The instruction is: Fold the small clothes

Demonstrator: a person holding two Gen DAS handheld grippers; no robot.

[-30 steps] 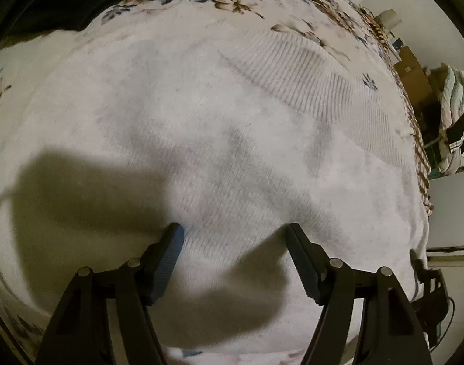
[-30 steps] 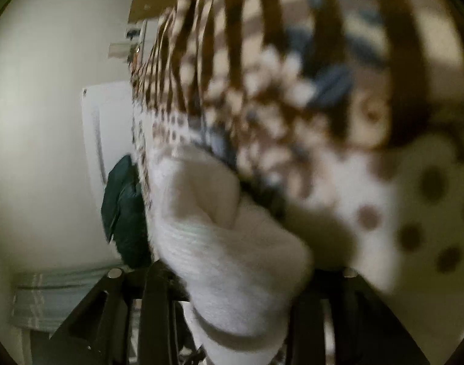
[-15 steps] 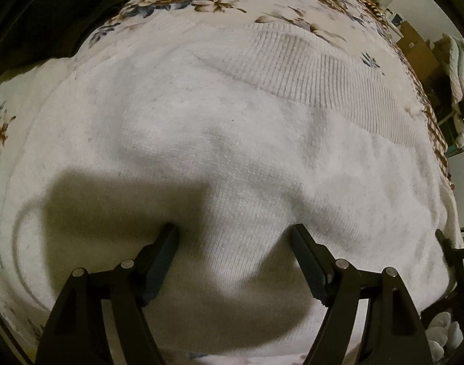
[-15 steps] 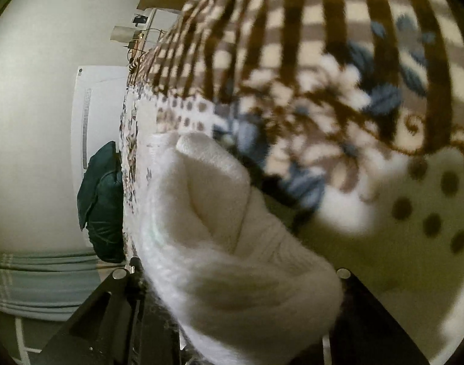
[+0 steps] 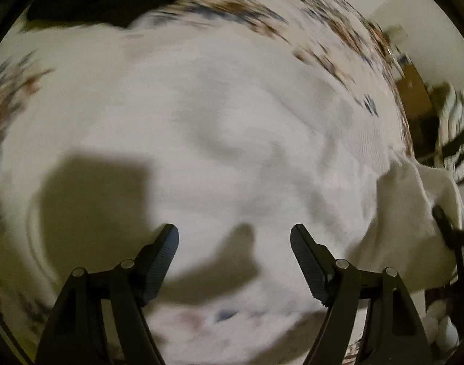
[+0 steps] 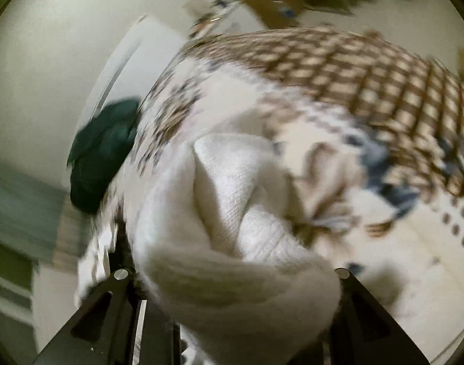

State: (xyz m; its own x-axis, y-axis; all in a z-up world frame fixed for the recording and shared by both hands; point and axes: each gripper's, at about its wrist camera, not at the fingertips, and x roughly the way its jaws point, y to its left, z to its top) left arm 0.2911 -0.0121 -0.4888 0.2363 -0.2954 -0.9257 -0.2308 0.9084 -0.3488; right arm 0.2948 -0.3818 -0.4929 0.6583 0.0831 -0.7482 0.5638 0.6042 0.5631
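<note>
Sweater (image 5: 232,140) fills your left view, spread white and flat on the flowered bedspread (image 5: 332,21). Your left gripper (image 5: 234,238) hangs over it with jaws spread and nothing between them. That view alone shows a raised fold at the right edge. Your right view shows who lifts it: your right gripper (image 6: 232,276), jaws just closed, pinching a thick bunch of sweater (image 6: 226,213). Only there do you see a dark green bundle (image 6: 101,155) by the wall.
</note>
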